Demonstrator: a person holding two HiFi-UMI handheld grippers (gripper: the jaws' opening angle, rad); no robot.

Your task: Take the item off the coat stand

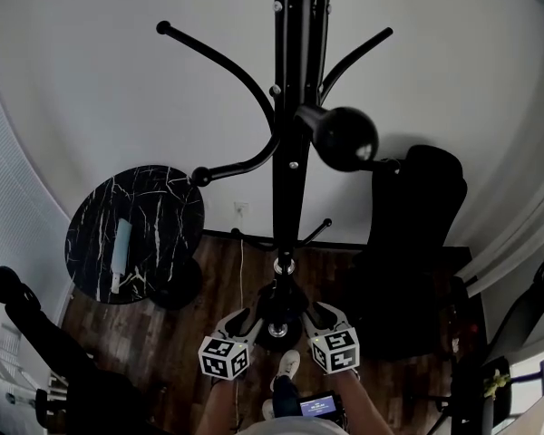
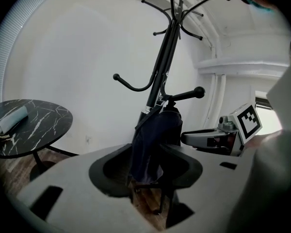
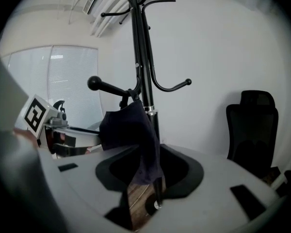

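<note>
Approach step, nothing gripped yet: left gripper (image 1: 240, 324) and right gripper (image 1: 319, 319) low, 2 sets of jaws spread, empty. Dark cloth (image 2: 153, 144) hanging on coat stand (image 1: 288, 152) hook (image 2: 184, 95). Next: reach in, pinch, lift clear.

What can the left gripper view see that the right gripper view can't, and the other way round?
Only the left gripper view shows the round black marble table with a pale long thing lying on it, and the right gripper. Only the right gripper view shows the black chair and the left gripper. Both show the black coat stand with the dark blue cloth hanging from a low peg, the white wall, and that view's own jaws standing apart.
</note>
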